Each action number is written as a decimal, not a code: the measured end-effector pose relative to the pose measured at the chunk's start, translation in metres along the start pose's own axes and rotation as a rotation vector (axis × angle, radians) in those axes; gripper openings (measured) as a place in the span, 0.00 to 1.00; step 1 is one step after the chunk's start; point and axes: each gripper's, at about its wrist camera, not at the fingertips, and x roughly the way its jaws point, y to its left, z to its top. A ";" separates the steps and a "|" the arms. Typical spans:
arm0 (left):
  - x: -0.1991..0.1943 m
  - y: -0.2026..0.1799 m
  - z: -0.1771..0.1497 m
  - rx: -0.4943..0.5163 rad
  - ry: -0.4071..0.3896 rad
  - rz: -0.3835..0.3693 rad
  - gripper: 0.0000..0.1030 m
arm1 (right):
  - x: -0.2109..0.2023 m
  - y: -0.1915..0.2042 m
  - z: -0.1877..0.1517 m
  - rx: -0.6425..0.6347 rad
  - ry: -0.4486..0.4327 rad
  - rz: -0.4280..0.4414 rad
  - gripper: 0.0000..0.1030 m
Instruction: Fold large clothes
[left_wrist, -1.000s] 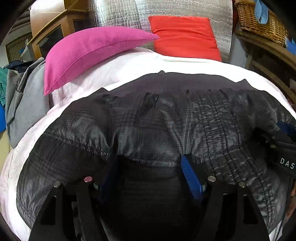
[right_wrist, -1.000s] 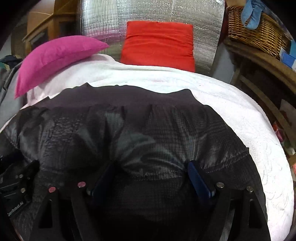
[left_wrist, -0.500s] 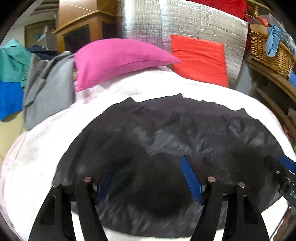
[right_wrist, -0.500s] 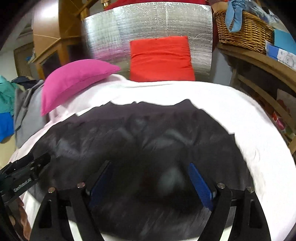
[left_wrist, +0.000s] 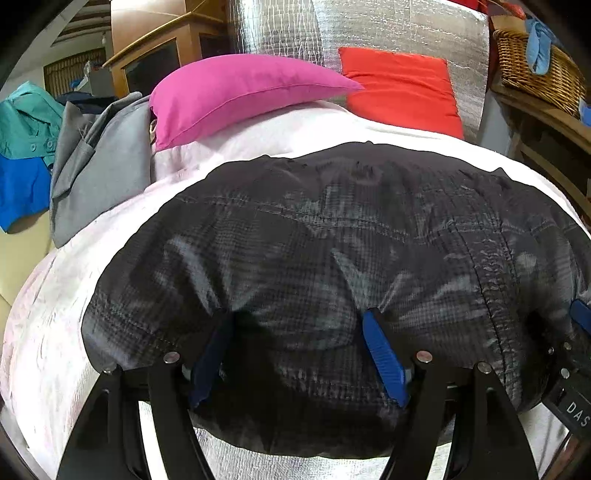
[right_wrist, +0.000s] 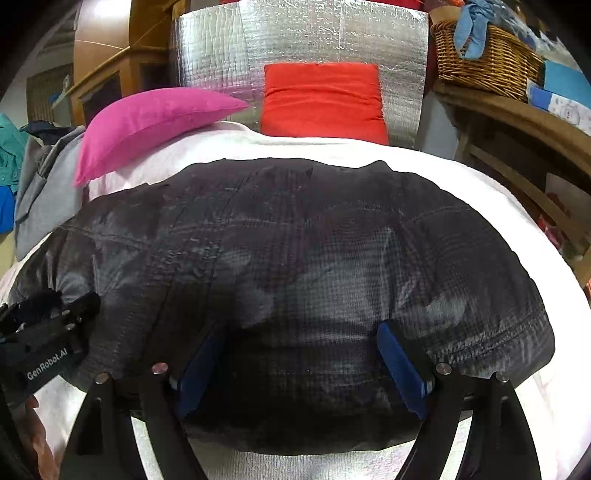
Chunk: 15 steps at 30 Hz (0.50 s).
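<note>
On the white bed, both the left gripper and right gripper stand splayed, each bunching the near hem of the black quilted jacket, its length running crosswise.

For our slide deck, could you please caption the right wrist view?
Right gripper fingers straddle the near edge of a black jacket on the white bed.

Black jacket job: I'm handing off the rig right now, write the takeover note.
Left tongs: wide, fabric bunched between the pads; grip not certain.
Right tongs: same, at the near edge further right.
Black jacket: spread on the white bedcover, pink pillow and red cushion behind it.
Done: jacket laid out.
Left: fold it.
</note>
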 end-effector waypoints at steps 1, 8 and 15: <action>-0.001 -0.002 -0.002 0.003 -0.001 0.002 0.72 | 0.000 0.000 0.000 0.000 0.000 -0.002 0.84; -0.003 -0.002 -0.004 0.008 0.006 0.001 0.72 | 0.001 -0.001 0.002 -0.003 0.012 -0.004 0.85; -0.004 -0.003 -0.004 0.022 0.009 0.007 0.72 | 0.003 -0.001 0.005 -0.008 0.019 0.000 0.85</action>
